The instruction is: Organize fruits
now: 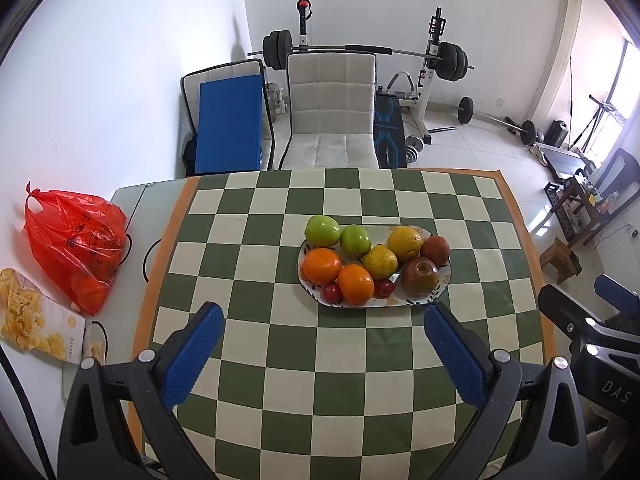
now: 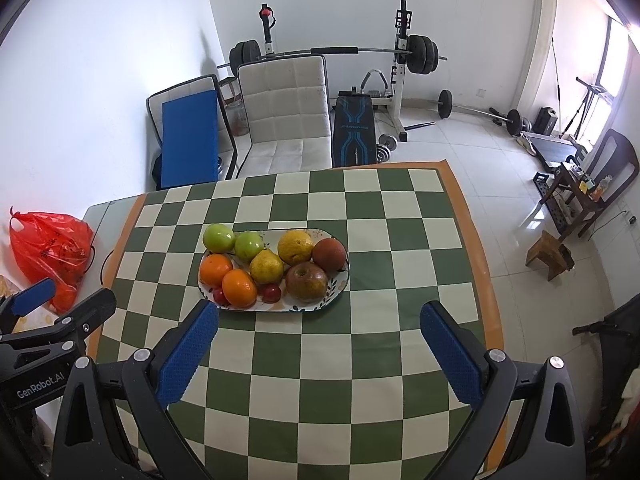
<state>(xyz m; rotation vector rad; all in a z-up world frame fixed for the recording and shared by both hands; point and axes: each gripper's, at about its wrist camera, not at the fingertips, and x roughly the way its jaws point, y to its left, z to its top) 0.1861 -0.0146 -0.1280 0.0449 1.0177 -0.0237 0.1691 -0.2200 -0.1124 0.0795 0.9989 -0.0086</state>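
Observation:
An oval patterned plate rests mid-table on the green and cream checked cloth. It holds two green apples, two oranges, a yellow pear, a yellow citrus, two reddish-brown fruits and small red plums. My left gripper hovers open just short of the plate's near rim. My right gripper is open too, near the plate's right half. Both hold nothing.
A red plastic bag and a snack packet lie on the table's left side. A white padded chair stands behind the far edge, with a weight bench and barbells beyond. The right gripper's body shows at the right edge.

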